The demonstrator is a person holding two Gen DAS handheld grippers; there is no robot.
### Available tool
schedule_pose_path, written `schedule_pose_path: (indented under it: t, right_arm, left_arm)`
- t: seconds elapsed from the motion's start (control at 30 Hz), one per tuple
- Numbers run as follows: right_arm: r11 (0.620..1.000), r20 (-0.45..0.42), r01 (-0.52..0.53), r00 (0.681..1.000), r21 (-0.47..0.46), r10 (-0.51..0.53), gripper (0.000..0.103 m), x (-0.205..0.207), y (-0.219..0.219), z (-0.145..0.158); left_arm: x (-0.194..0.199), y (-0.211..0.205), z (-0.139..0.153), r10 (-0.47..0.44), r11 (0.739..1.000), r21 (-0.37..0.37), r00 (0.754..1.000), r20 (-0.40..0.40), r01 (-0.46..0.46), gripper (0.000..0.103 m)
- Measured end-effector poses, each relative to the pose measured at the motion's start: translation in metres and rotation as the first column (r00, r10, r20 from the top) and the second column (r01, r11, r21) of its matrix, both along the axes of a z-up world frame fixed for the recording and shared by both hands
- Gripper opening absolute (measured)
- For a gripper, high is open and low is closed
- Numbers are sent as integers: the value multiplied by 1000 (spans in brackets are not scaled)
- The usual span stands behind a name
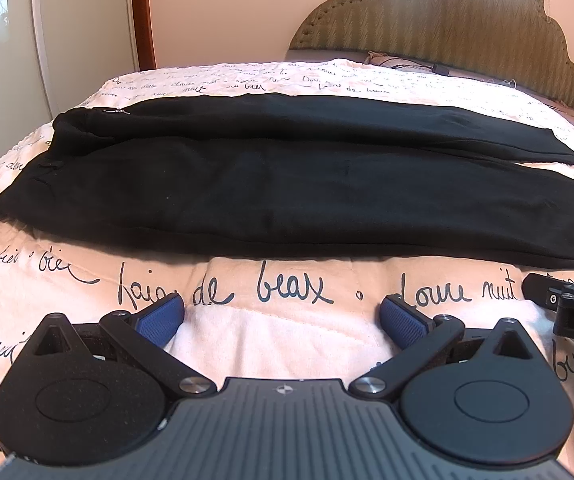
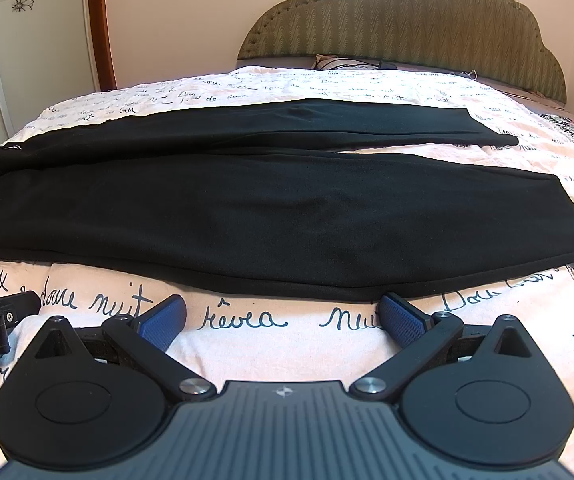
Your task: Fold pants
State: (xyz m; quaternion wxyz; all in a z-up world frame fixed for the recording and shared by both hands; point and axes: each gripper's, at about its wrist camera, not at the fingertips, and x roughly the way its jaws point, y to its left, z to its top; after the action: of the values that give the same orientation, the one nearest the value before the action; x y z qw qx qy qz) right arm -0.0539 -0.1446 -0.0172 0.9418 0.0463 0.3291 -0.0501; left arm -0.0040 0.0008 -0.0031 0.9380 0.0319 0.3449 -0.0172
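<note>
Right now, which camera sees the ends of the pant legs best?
The right wrist view: both leg ends of the pants lie in frame. The left wrist view shows the waist better, and its near leg runs off the edge.

Left gripper (image 1: 283, 316) and right gripper (image 2: 283, 316) level (fingers (image 2: 401, 318) spread wide)

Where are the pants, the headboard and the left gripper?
pants (image 1: 287, 200), left wrist view, middle of the near leg.
headboard (image 2: 407, 20), right wrist view, centre of the padded panel.
left gripper (image 1: 283, 314), left wrist view, midway between open fingertips.
</note>
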Motion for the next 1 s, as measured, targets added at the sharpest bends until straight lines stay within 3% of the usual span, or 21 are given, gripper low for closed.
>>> schedule_pose_path:
  t: [1.0]
  right_arm:
    - [1000,-1,-1,1000,0,1,103,0,0,0]
  left_arm:
    - [-8,15,7,-23,997,-75,999,32,25,103]
